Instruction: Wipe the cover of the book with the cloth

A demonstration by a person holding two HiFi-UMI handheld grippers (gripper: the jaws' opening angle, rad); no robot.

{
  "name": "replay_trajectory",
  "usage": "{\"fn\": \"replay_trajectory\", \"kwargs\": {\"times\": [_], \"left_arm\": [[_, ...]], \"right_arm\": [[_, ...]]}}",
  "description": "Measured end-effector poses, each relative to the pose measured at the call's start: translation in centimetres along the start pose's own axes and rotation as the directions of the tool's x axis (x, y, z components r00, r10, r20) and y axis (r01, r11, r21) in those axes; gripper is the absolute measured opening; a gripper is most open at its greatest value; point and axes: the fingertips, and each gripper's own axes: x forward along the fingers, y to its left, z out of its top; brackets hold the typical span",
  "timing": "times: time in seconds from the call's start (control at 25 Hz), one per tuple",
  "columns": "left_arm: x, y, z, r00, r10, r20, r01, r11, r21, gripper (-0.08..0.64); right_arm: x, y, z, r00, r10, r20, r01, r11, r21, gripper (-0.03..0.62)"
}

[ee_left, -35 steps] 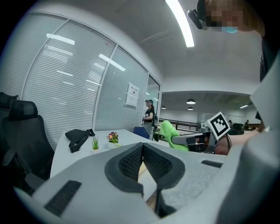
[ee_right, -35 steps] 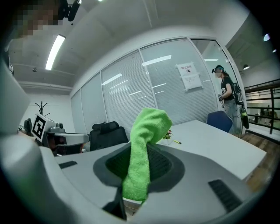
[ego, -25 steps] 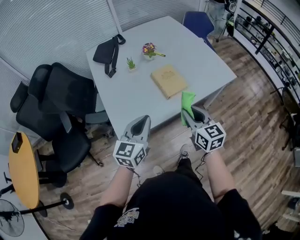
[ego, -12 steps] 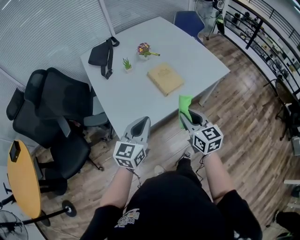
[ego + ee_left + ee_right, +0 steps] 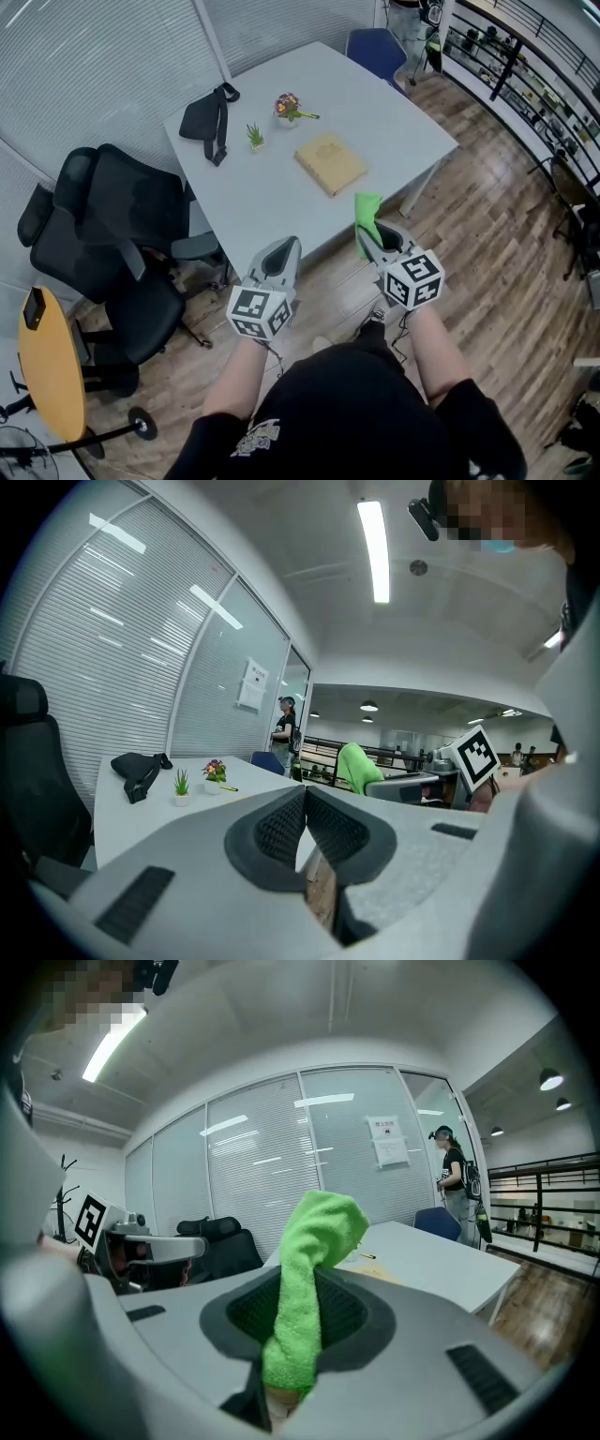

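A tan book (image 5: pixel 330 162) lies flat on the white table (image 5: pixel 272 197), toward its right half. My right gripper (image 5: pixel 367 242) is shut on a green cloth (image 5: pixel 367 217) (image 5: pixel 310 1269), which stands up out of the jaws, just short of the table's near edge. My left gripper (image 5: pixel 284 253) (image 5: pixel 306 819) hangs beside it, over the floor in front of the table, jaws shut with nothing between them. In the left gripper view the cloth (image 5: pixel 355 766) and the right gripper's marker cube (image 5: pixel 475 752) show to the right.
On the table's far side sit a black bag (image 5: pixel 208 118), a small potted plant (image 5: pixel 255 137) and a flower pot (image 5: pixel 286 106). Black office chairs (image 5: pixel 112 225) stand left of the table, a blue chair (image 5: pixel 377 47) beyond it. A person (image 5: pixel 456 1188) stands far off.
The view has shifted slightly; both grippers hold nearly the same places, the cloth still gripped in the right one.
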Motion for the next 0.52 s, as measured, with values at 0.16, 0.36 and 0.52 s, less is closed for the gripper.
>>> {"fn": "replay_trajectory", "kwargs": {"times": [0.16,0.36,0.52], "left_arm": [[-0.34,-0.29,0.04,1.000,0.000,0.002,0.000,1.000,0.003,0.006],[-0.58,-0.40,0.09,1.000,0.001,0.002,-0.001,1.000,0.005,0.006],[-0.69,-0.49,0.09,1.000,0.000,0.004,0.000,1.000,0.005,0.006]], "right_arm": [[-0.30,0.21,-0.07,1.000,0.002,0.002,-0.002,1.000,-0.001,0.095],[-0.40,0.41,0.04,1.000,0.005,0.005,-0.005,1.000,-0.004,0.095],[-0.47,0.56,0.00,1.000,0.007,0.008,-0.006,1.000,-0.004,0.095]]}}
